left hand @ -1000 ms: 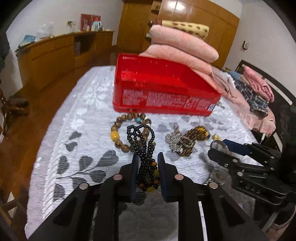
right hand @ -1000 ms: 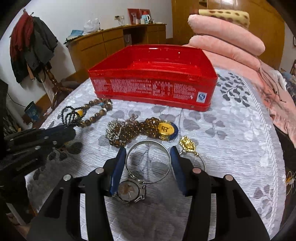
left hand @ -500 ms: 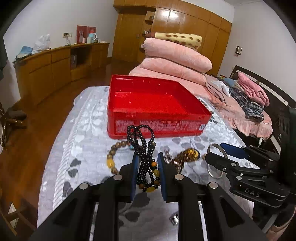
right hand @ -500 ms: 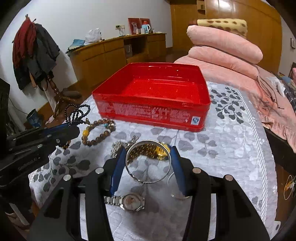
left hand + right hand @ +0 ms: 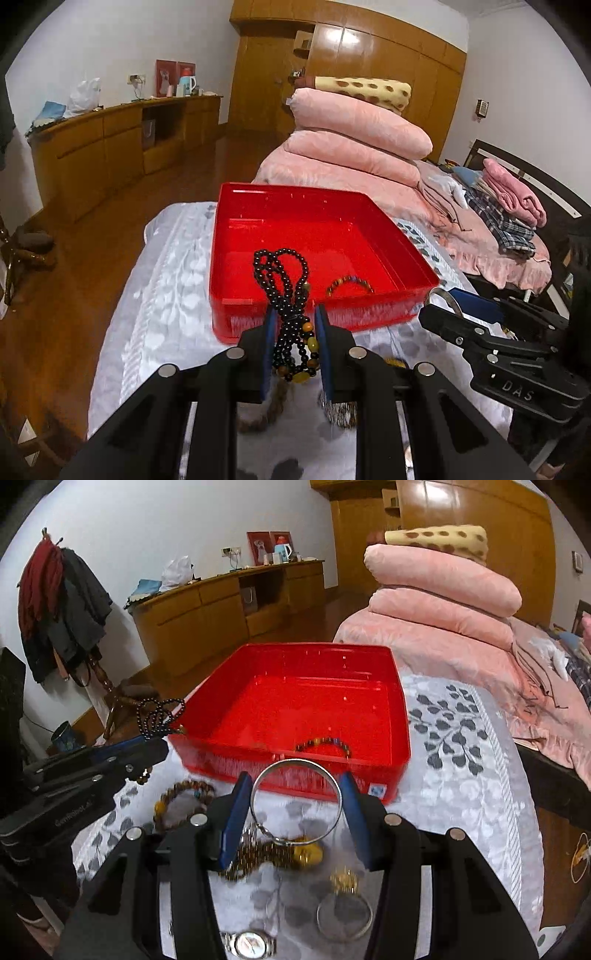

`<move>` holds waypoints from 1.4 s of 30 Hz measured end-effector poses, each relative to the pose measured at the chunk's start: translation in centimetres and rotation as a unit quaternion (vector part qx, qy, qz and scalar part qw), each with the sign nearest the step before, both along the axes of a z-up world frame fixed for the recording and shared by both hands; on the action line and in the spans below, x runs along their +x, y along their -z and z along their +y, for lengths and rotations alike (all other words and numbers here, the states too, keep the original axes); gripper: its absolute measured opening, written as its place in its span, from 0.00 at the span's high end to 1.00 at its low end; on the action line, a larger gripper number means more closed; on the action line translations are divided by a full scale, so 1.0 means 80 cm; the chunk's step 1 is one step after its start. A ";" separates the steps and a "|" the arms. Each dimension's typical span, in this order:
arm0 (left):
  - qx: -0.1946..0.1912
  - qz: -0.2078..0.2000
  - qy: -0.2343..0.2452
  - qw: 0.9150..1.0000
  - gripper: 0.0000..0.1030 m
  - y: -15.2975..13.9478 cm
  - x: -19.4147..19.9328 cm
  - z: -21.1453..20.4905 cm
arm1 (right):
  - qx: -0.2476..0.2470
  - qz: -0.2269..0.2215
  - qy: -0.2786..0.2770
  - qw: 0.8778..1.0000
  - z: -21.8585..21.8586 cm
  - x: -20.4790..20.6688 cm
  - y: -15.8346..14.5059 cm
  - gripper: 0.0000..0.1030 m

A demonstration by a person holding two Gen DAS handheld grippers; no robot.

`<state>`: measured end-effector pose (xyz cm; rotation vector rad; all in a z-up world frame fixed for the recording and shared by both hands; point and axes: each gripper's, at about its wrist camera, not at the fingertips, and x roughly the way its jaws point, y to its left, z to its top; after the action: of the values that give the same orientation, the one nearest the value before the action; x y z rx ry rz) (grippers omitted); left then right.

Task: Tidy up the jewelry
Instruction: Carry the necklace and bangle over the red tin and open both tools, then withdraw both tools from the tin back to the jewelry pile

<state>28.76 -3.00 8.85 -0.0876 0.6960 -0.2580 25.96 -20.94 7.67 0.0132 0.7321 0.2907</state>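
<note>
Nearest in the left wrist view: left gripper, clenched on a looped strand of black beads with amber and brown beads at its lower end; upper loops standing free above the fingertips, lower end dangling below. Nearest in the right wrist view: right gripper, grasping a silver bangle across its width, both blue pads against the ring's outer edge.

Below and just beyond, on a white patterned cloth spread over the surface: a wristwatch at the near edge, a second silver ring with a small gold charm, a blurred heap of brown beads with a gold pendant, and a brown bead bracelet to the left.

Farther on: open red box, one multicoloured bead bracelet lying inside near its front wall. Both held pieces short of the box, at or above rim height.

Probable step: carrying both pieces over the front wall. Advisable: raising the strand enough that its dangling end clears the rim, keeping the two grippers apart, lowering near the box floor before releasing, setting pieces clear of the bracelet inside to avoid tangling.

Beyond: stacked pink quilts, wooden sideboard, wardrobe doors.
</note>
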 end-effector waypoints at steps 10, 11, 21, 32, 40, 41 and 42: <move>0.009 0.009 -0.010 1.000 0.80 0.000 0.065 -0.009 | 0.019 0.010 0.012 1.000 -0.003 0.058 -0.004 0.54; 0.010 0.012 -0.011 1.000 0.80 0.002 0.069 -0.011 | 0.021 0.011 0.013 1.000 -0.003 0.061 -0.003 0.54; 0.022 0.037 -0.012 0.999 0.80 0.025 0.109 -0.021 | 0.028 0.028 0.024 0.999 -0.007 0.105 0.008 0.54; 0.030 0.061 -0.015 0.998 0.79 0.044 0.133 -0.026 | 0.026 0.041 0.026 0.998 -0.004 0.127 0.021 0.53; 0.034 0.043 -0.016 0.998 0.63 0.030 0.118 -0.022 | 0.044 0.022 0.033 0.998 -0.014 0.116 0.014 0.41; 0.037 0.036 -0.014 0.999 0.62 0.025 0.109 -0.020 | 0.045 0.019 0.034 0.998 -0.017 0.109 0.011 0.41; 0.038 0.028 -0.012 0.999 0.60 0.020 0.098 -0.016 | 0.047 0.017 0.034 0.998 -0.019 0.105 0.010 0.41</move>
<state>36.63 -4.25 7.27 -0.0300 0.7589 -0.2069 34.33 -22.44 6.87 0.1320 0.7491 0.2591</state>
